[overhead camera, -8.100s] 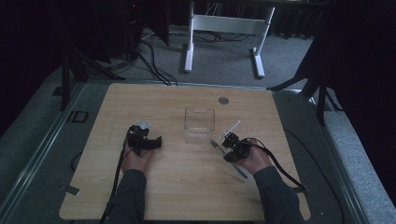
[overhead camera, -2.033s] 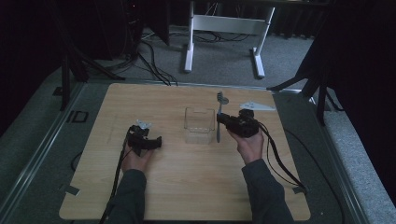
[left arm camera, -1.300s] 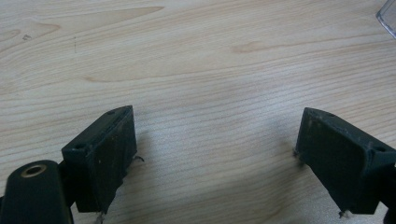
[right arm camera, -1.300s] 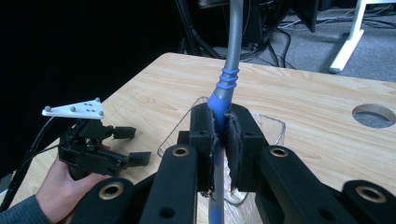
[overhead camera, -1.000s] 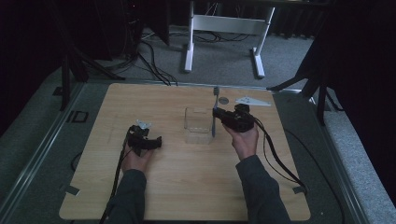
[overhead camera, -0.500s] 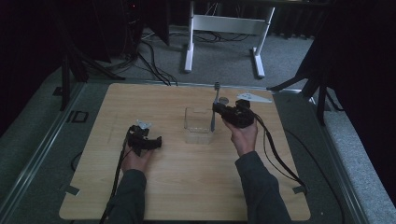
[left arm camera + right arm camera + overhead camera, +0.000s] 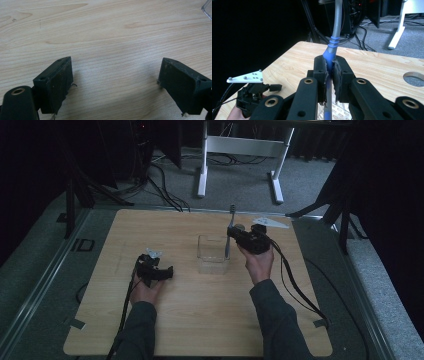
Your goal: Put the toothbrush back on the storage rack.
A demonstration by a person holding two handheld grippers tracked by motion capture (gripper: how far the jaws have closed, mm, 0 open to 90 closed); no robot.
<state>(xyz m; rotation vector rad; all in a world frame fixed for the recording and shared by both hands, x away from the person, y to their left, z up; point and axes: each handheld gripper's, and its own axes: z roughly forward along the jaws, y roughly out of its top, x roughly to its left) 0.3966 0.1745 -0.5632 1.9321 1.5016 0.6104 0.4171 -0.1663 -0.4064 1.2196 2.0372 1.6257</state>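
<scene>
Fork (image 7: pixel 329 53) with the blue handle stood upright, pinched between the pressed-together jaws of the right gripper (image 7: pixel 239 238), at about three o'clock of the clear box (image 7: pixel 213 256) near the table's (image 7: pixel 200 325) middle, its grey neck rising toward twelve. Over at nine o'clock, well apart from the box, the left gripper (image 7: pixel 162 272) rested low on the wood, its jaws spread wide with only bare tabletop between them.

From my end there's just the wooden table (image 7: pixel 190 320) mid-frame with a round hole (image 7: pixel 414 79) near its far right edge, and a white desk frame (image 7: pixel 240 150) top center.
</scene>
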